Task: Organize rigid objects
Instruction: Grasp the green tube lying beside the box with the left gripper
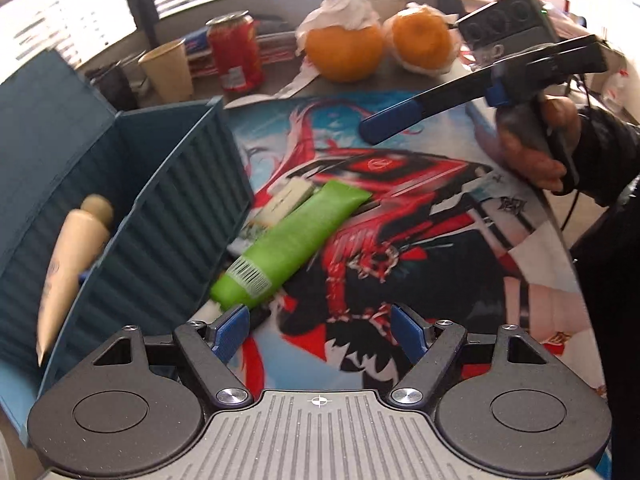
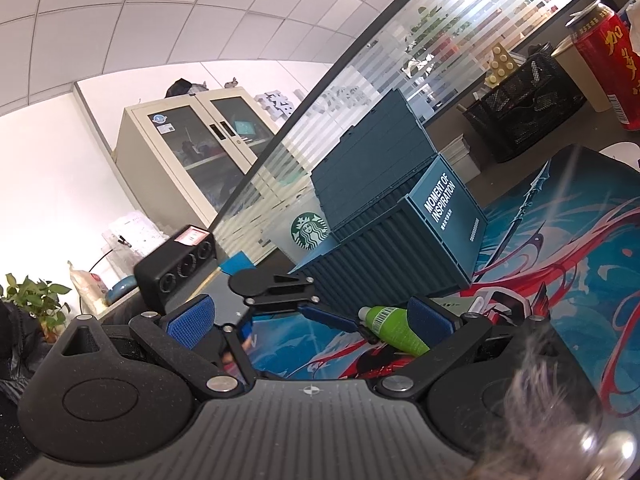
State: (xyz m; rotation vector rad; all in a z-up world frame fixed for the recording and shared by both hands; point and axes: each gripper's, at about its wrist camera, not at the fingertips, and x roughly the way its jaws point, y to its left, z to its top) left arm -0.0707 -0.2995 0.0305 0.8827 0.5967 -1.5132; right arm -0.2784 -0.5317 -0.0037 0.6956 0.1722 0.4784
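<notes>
A green tube (image 1: 290,240) lies on the printed mat beside the blue ribbed box (image 1: 168,208), with a small white box (image 1: 286,200) just behind it. A beige tube (image 1: 72,256) lies inside the blue box. My left gripper (image 1: 320,330) is open and empty, just short of the green tube's cap end. My right gripper (image 2: 312,320) is open and empty; it shows in the left wrist view (image 1: 394,120) raised above the mat, to the right. In the right wrist view the green tube (image 2: 394,326) lies by the right finger and the blue box (image 2: 404,240) stands beyond.
Two oranges (image 1: 344,46), a red can (image 1: 236,54) and a paper cup (image 1: 168,70) stand at the back of the desk. A black mesh basket (image 2: 524,108) and a Starbucks cup (image 2: 306,232) stand behind the box. The printed mat (image 1: 400,280) covers the table.
</notes>
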